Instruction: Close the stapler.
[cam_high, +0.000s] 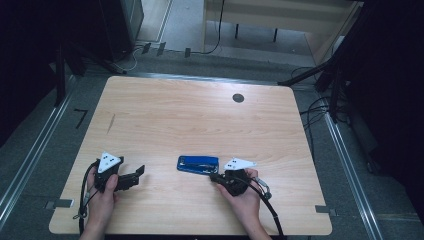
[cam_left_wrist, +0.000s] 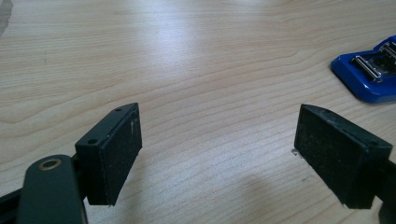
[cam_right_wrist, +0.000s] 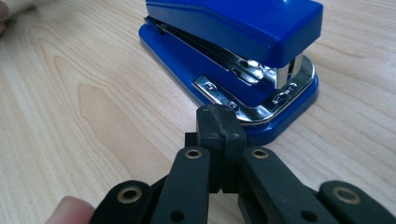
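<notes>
A blue stapler (cam_high: 198, 164) lies on its side near the front middle of the wooden table (cam_high: 190, 120). In the right gripper view the stapler (cam_right_wrist: 243, 51) shows its metal mouth, and my right gripper (cam_right_wrist: 220, 119) is shut with nothing between the jaws, its tip right at the stapler's front end. From above, the right gripper (cam_high: 216, 177) sits just right of and below the stapler. My left gripper (cam_high: 139, 174) rests at the front left, held by a hand, jaws wide open over bare wood (cam_left_wrist: 217, 140). The stapler's end (cam_left_wrist: 369, 70) shows at that view's right edge.
A small round dark grommet (cam_high: 238, 98) sits near the table's far edge. Cables trail from both grippers over the front edge. Beyond the table are a grey floor, metal rails and another desk's legs.
</notes>
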